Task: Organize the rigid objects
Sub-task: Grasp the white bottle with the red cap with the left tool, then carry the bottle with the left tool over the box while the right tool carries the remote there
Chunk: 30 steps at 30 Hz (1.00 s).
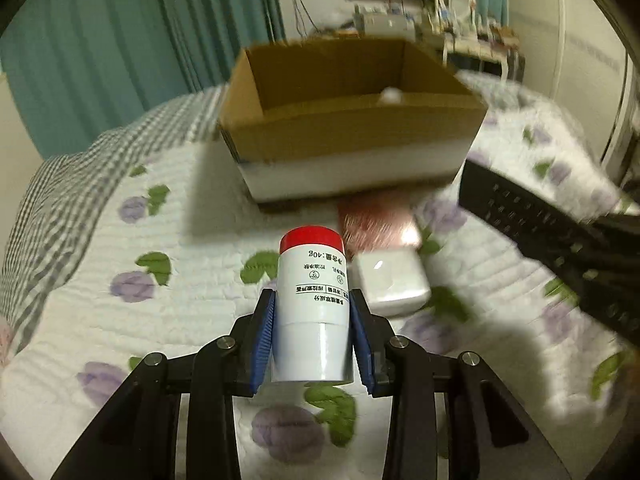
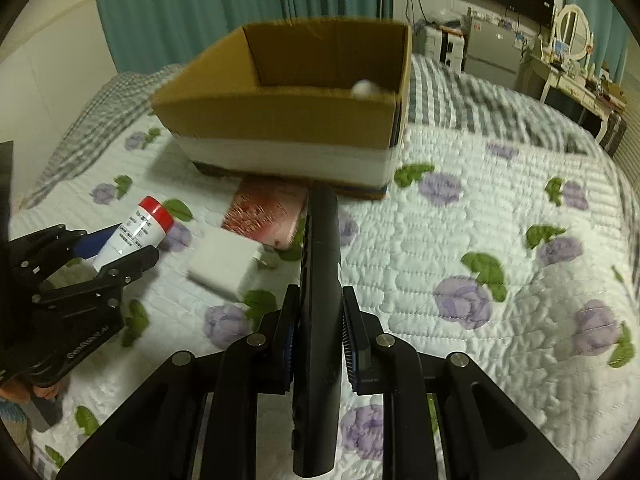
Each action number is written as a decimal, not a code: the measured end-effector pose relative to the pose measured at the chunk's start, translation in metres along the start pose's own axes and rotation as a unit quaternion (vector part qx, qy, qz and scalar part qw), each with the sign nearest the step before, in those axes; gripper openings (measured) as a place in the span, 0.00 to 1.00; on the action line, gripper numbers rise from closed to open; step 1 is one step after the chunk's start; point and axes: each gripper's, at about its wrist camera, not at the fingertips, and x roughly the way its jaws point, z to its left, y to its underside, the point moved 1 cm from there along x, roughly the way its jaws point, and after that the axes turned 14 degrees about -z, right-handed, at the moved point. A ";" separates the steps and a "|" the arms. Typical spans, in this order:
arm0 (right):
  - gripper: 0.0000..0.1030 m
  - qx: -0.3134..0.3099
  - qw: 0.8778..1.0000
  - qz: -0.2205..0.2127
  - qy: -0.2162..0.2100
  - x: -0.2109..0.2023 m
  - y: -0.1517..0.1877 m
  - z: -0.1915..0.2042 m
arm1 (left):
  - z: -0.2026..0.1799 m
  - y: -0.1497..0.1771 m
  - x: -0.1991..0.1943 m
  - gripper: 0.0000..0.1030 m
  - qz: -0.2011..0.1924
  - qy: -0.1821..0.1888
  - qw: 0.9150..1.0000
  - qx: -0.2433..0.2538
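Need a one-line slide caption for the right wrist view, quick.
Right gripper clamps a black remote; left gripper holds a red-capped bottle before the cardboard box.

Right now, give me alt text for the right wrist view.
The right gripper clamps a long black remote control above a floral quilt. Ahead sits an open cardboard box; at left, the left gripper holds a red-capped white bottle.

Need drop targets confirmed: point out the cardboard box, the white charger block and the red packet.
cardboard box (image 2: 280, 120), right wrist view, front wall.
white charger block (image 1: 390, 280), left wrist view, top face.
red packet (image 2: 264, 212), right wrist view, top face.
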 end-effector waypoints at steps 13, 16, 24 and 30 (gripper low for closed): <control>0.18 -0.025 0.996 -0.081 0.012 -0.078 -0.087 0.007 | -0.015 -0.104 -0.074 0.35 -0.109 0.035 0.993 -0.015; 0.18 -0.029 0.995 -0.100 0.005 -0.080 -0.112 0.007 | -0.016 -0.131 -0.069 0.35 -0.121 0.033 0.992 -0.012; 0.18 -0.040 0.992 -0.123 -0.003 -0.039 -0.169 0.005 | 0.008 -0.183 -0.008 0.36 -0.117 0.013 0.993 -0.019; 0.18 -0.032 0.993 -0.110 -0.017 0.027 -0.186 -0.003 | 0.025 -0.188 0.058 0.36 -0.099 0.008 0.994 -0.033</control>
